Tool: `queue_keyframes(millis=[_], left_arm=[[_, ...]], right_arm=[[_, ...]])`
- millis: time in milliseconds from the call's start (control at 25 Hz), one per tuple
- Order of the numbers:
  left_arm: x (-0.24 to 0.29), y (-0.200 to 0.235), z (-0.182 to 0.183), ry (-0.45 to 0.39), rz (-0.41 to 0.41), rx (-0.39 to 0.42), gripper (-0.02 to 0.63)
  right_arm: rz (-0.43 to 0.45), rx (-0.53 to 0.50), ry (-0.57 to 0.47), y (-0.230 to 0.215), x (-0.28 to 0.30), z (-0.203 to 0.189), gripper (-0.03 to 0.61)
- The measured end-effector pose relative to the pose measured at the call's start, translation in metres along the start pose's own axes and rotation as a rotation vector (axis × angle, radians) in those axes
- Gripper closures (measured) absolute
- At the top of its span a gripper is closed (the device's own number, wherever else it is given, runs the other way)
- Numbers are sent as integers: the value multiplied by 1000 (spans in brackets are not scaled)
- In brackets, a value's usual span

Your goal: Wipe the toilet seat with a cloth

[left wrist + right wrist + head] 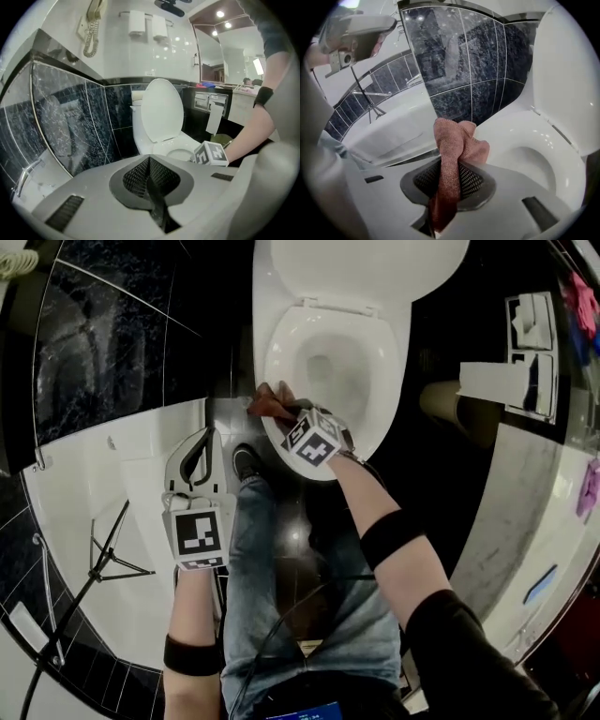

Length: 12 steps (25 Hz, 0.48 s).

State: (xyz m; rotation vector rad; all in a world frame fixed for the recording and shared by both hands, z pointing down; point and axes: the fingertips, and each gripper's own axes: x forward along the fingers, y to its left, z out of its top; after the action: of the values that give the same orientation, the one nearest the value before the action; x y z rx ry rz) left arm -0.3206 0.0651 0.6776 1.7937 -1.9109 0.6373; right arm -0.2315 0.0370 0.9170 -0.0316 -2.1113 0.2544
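The white toilet seat (pixel 281 348) is down and its lid (pixel 356 268) is up. My right gripper (pixel 283 414) is at the seat's front left rim, shut on a reddish-brown cloth (pixel 266 404). In the right gripper view the cloth (pixel 457 140) bunches out past the jaws, beside the seat (pixel 520 136); I cannot tell whether it touches the rim. My left gripper (pixel 203 439) hovers to the left over the bathtub edge, shut with nothing in it. Its closed jaws (pixel 150 164) point toward the toilet (pixel 161 117).
A white bathtub (pixel 112 484) fills the left, with a thin metal stand (pixel 103 559) in it. The person's jeans-clad legs (pixel 272 549) stand before the toilet. A paper roll (pixel 492 381), a bin (pixel 450 404) and a counter (pixel 534 521) are at the right. Dark tiled walls surround.
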Motion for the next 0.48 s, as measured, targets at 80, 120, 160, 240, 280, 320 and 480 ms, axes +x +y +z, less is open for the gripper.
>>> queue_keyframes(millis=[80, 120, 160, 240, 280, 320, 480], left_arm=[[-6, -12, 1, -6, -11, 17, 614], [-8, -19, 2, -10, -19, 29, 614], [-11, -26, 3, -13, -26, 38, 614], [-17, -39, 6, -15, -32, 35, 614], [-19, -46, 8, -13, -28, 19, 614], [-22, -53, 10, -11, -26, 7, 614], [-27, -78, 14, -15, -72, 69, 614]], right_arm=[[27, -17, 32, 23, -7, -23, 474], [37, -22, 46, 32, -12, -34, 474], [47, -25, 59, 41, -17, -45, 474], [65, -30, 86, 56, -29, -67, 474], [73, -32, 100, 63, -35, -79, 474], [80, -36, 112, 70, -42, -90, 474], [81, -68, 153, 83, -64, -131, 474]])
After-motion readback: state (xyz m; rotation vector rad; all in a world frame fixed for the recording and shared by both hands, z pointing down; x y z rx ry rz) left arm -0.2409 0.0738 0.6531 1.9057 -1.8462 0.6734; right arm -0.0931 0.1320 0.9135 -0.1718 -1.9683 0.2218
